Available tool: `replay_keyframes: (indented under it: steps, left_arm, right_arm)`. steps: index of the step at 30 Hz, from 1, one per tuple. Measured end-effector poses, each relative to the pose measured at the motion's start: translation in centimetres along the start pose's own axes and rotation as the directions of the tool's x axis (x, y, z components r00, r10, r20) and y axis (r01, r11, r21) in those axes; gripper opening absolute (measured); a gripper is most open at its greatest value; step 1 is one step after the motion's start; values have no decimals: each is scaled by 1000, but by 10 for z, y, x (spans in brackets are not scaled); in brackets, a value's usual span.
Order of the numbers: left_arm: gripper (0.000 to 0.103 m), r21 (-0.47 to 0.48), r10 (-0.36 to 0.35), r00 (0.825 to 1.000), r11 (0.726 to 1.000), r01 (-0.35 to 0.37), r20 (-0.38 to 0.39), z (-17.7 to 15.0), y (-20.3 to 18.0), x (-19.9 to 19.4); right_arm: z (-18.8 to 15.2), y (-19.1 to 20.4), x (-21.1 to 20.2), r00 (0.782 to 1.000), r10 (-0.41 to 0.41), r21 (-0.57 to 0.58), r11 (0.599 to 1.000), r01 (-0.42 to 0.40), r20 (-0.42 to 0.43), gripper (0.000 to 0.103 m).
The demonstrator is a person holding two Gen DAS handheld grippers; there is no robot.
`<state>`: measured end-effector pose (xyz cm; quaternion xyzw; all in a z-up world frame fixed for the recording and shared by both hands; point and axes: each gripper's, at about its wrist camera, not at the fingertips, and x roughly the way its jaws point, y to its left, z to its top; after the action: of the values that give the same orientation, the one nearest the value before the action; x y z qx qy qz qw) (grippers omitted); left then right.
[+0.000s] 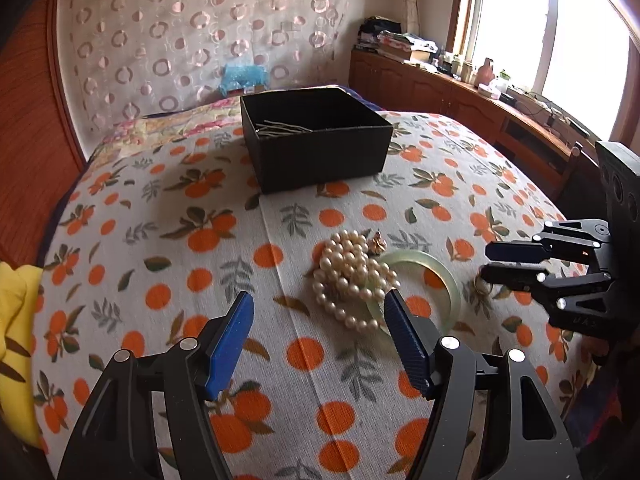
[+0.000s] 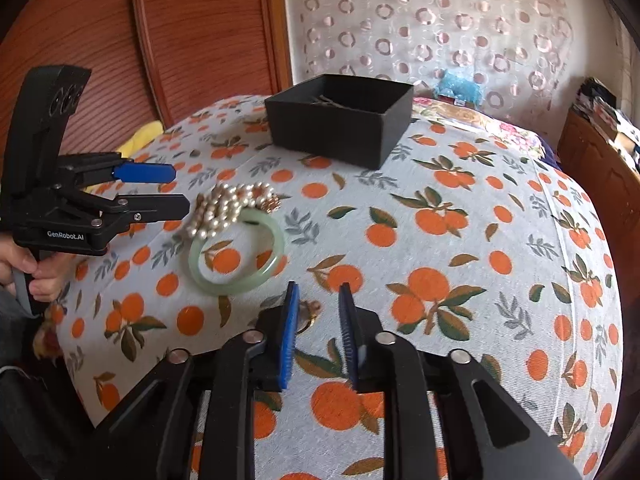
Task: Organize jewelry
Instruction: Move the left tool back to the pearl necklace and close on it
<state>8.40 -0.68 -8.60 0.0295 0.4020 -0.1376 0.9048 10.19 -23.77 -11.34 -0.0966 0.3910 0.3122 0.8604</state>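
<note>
Sorting barely begun, by the look of it: black box at the far side of the orange-print bedspread, holding only a few thin hairpins, with the jewelry heaped well short of it. Pearl strand bunched on top of the near rim of the jade-green bangle, touching it, with a small gold piece tucked at the far edge.

Left gripper spread wide, empty, its right finger just over the pearls. Right gripper narrowly parted, nothing between the pads, hovering by a small gold ring on the cloth.

Next move, likely: lower the right fingers around the ring and pinch gently; thin and flat on soft fabric, so an easy thing to miss or push into the cloth. Then a carry across to the box.

Ring half hidden behind the right gripper's left finger; possibly 2 pieces there, hard to make out. Box floor mostly out of sight from the right wrist view.
</note>
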Motion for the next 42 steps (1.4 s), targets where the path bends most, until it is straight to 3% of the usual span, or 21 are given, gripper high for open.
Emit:
replay_keyframes:
  steps: [1,9,12,18,25,29,32,36,40,42]
  left_arm:
    - [65,-3,-6,1000,1000,6,-1,-1,0,-1]
    - [65,-7,-28,1000,1000,28,-4,-7,-4,-2]
    - [65,-6,-28,1000,1000,28,-7,-8,-5,-1]
    - [64,-17,-27,999,1000,27,-19,-6,-3,4]
    - [41,-29,-8,998,1000,7,-58,5,7,19]
    - [39,-23,-14,997,1000,12,-78,6,9,24]
    - [29,-11,-11,996,1000,10,-92,9,5,27]
    - [16,35,59,993,998,-55,-103,13,2,31]
    - [14,30,63,993,998,-61,-99,13,7,31]
    - [7,29,67,993,998,-64,-96,14,9,32]
  right_arm:
    - [0,1,0,1000,6,-3,1000,-6,-2,36]
    - [-1,9,0,999,-34,-25,999,34,-11,36]
    - [0,3,-2,999,-43,-8,999,42,-12,20]
    - [-1,4,5,998,-50,-28,998,49,-40,16]
    - [-2,8,6,997,-71,-43,997,70,-37,13]
    - [-4,7,5,997,-66,-32,997,65,-32,13]
    - [-4,7,5,997,-67,-32,997,66,-32,13]
    - [-4,6,5,997,-66,-31,997,65,-32,13]
    - [-4,7,5,997,-65,-29,997,64,-32,13]
    - [-4,7,5,997,-68,-32,997,67,-32,13]
